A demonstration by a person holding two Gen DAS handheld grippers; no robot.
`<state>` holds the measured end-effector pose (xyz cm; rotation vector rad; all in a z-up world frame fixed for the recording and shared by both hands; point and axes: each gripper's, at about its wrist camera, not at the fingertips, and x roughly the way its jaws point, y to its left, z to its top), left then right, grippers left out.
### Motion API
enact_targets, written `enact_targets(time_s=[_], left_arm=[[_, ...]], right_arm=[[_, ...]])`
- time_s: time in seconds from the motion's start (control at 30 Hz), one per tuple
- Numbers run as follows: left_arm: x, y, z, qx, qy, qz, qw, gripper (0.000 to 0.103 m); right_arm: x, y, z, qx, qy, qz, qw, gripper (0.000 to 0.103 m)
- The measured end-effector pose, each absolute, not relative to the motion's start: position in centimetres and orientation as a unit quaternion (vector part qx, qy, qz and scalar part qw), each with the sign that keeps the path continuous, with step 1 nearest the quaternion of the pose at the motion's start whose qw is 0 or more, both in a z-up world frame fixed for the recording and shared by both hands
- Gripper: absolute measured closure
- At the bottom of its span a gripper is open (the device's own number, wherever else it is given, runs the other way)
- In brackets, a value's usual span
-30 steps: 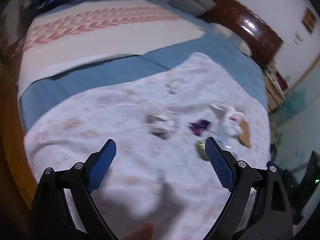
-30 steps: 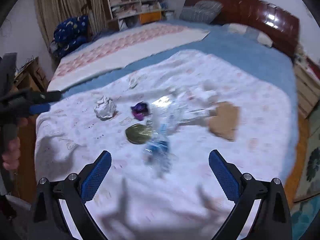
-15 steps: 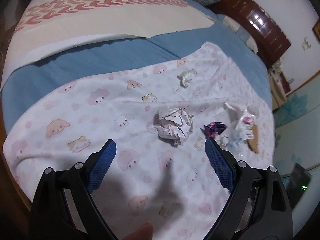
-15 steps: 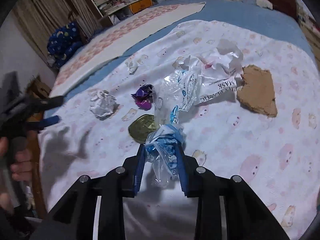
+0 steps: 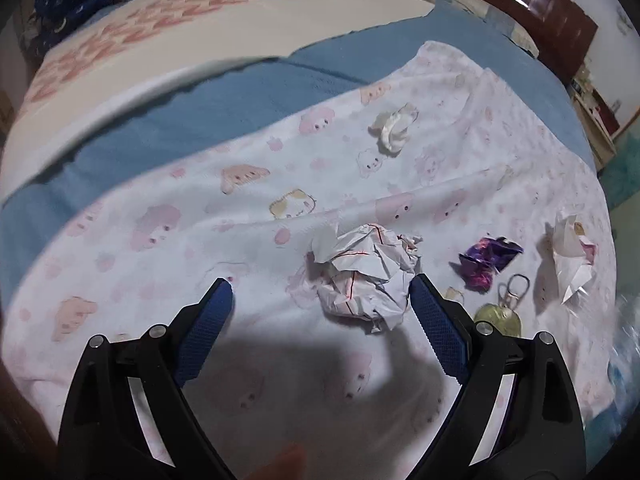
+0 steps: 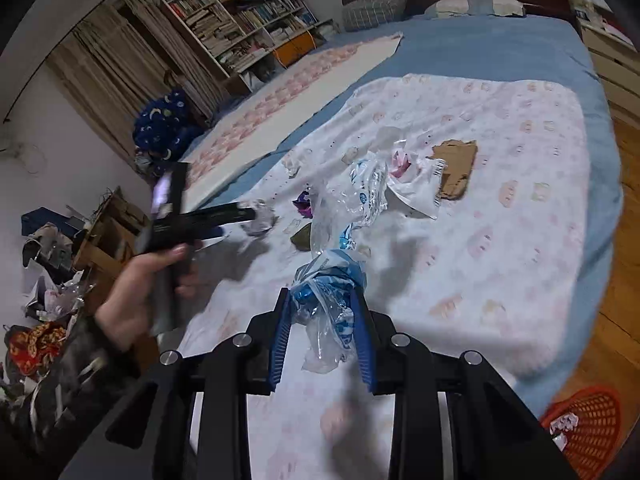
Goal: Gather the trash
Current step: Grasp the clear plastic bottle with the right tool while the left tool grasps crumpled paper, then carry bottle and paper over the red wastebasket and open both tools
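The right gripper [image 6: 322, 316] is clamped on a crumpled clear plastic bag with blue print [image 6: 344, 220], lifted over the pink-patterned white blanket [image 6: 500, 208]. The left gripper [image 5: 320, 296], jaws wide apart, hovers just near of a crumpled white paper ball [image 5: 366, 276] lying on that blanket.

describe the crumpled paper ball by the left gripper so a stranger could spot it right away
On the white cartoon-print blanket covering the blue bed, look just ahead of the open left gripper. The crumpled paper ball lies against its right fingertip: the biggest white wad there, marked with thin red lines, unlike the purple wrapper beside it.
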<state>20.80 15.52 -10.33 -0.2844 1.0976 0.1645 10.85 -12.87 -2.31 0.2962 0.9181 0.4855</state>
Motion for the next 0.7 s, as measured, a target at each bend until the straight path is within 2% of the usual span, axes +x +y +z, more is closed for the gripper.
enact_targets(time_s=[0.07,0.1,0.13,0.2,0.4,0.5,0.7], left_arm=[[21.1,15.8,-11.0,-0.153,0.52,0.083,0.836,0.017],[21.1,15.8,-11.0,-0.15,0.519,0.09,0.836,0.028],[21.1,15.6,-10.9,-0.149,0.517,0.09,0.838,0.045],[21.1,15.4,-10.4,-0.165,0.515,0.072,0.838,0.063],[19.6,13.9,-7.2,-0.169,0.492,0.049,0.853,0.067],[17.7,11.7,-3.9,-0.185,0.469,-0.009,0.863,0.067],[11.4,2.9,3.3,-0.136,0.388,-0.101,0.906,0.067]], right_arm=[[9.2,-14.0,-1.5,0.148,0.433,0.236,0.857,0.073],[8.5,-14.5,-1.1,0.147,0.43,0.235,0.859,0.073],[8.0,-14.8,-1.0,0.144,0.429,0.232,0.861,0.073],[6.9,-15.7,-0.4,0.151,0.424,0.23,0.863,0.073],[2.8,-19.2,2.0,0.162,0.402,0.213,0.876,0.073],[0.8,-21.0,3.0,0.154,0.392,0.196,0.885,0.073],[-5.0,-27.5,5.4,0.147,0.365,0.14,0.908,0.073]])
